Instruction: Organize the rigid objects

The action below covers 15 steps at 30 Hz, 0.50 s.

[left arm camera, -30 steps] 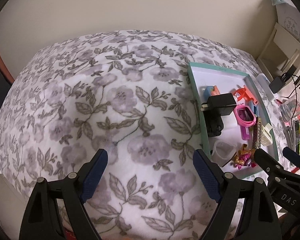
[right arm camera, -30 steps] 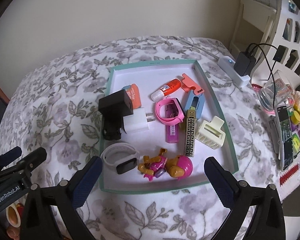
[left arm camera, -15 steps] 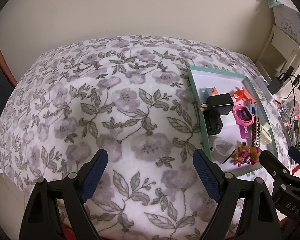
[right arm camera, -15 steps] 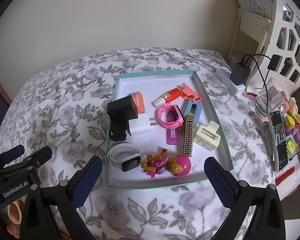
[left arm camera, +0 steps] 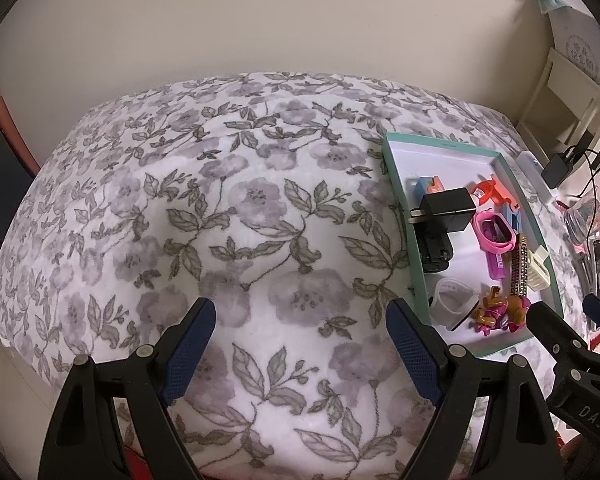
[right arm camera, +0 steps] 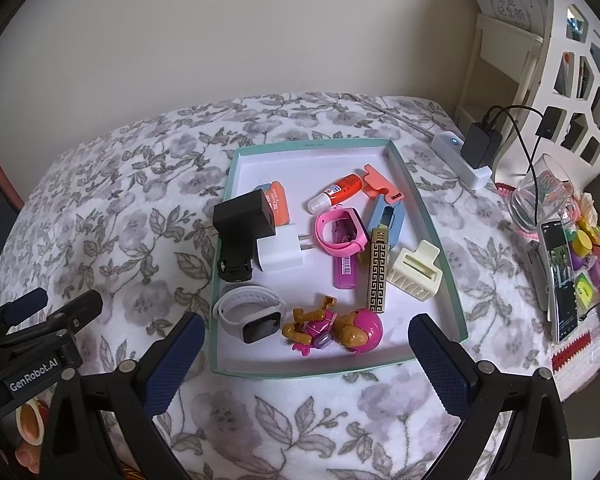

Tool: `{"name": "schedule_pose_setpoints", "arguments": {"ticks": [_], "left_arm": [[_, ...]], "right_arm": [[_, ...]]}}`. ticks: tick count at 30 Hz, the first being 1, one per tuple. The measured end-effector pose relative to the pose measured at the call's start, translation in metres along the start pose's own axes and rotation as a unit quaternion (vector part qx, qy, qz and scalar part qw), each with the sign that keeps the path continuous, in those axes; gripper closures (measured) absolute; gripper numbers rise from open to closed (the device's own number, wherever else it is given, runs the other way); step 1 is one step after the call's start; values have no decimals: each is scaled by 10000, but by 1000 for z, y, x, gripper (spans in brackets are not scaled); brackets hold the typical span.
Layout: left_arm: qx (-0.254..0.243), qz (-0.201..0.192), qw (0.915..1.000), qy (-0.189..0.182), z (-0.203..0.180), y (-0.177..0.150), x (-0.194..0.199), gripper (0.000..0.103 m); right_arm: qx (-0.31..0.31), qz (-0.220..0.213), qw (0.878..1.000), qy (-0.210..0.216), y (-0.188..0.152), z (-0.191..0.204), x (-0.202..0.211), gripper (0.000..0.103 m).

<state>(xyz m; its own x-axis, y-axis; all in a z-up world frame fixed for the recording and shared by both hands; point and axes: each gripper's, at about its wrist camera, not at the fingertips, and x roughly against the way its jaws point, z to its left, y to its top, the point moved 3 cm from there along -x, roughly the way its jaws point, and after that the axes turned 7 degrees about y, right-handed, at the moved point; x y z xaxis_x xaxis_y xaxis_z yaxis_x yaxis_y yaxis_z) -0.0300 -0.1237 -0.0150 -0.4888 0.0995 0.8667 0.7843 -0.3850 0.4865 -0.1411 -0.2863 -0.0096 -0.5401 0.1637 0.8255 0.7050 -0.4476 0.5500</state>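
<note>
Small objects lie jumbled in a teal-rimmed tray on a floral blanket, right of centre, unsorted, as the left gripper and right gripper hover wide open, empty.

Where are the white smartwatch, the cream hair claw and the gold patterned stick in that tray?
white smartwatch (right arm camera: 249,313), right wrist view, on its strap loop just above the dark screen.
cream hair claw (right arm camera: 416,270), right wrist view, on its ribbed body.
gold patterned stick (right arm camera: 377,270), right wrist view, mid-length on its patterned face.
</note>
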Motion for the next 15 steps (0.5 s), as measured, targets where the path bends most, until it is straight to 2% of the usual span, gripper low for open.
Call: {"name": "schedule_pose_setpoints", "arguments": {"ticks": [15], "left_arm": [[-47, -19, 10000, -2, -1, 0, -1, 15]], "right_arm": [[46, 38, 10000, -25, 0, -2, -4, 0]]}}
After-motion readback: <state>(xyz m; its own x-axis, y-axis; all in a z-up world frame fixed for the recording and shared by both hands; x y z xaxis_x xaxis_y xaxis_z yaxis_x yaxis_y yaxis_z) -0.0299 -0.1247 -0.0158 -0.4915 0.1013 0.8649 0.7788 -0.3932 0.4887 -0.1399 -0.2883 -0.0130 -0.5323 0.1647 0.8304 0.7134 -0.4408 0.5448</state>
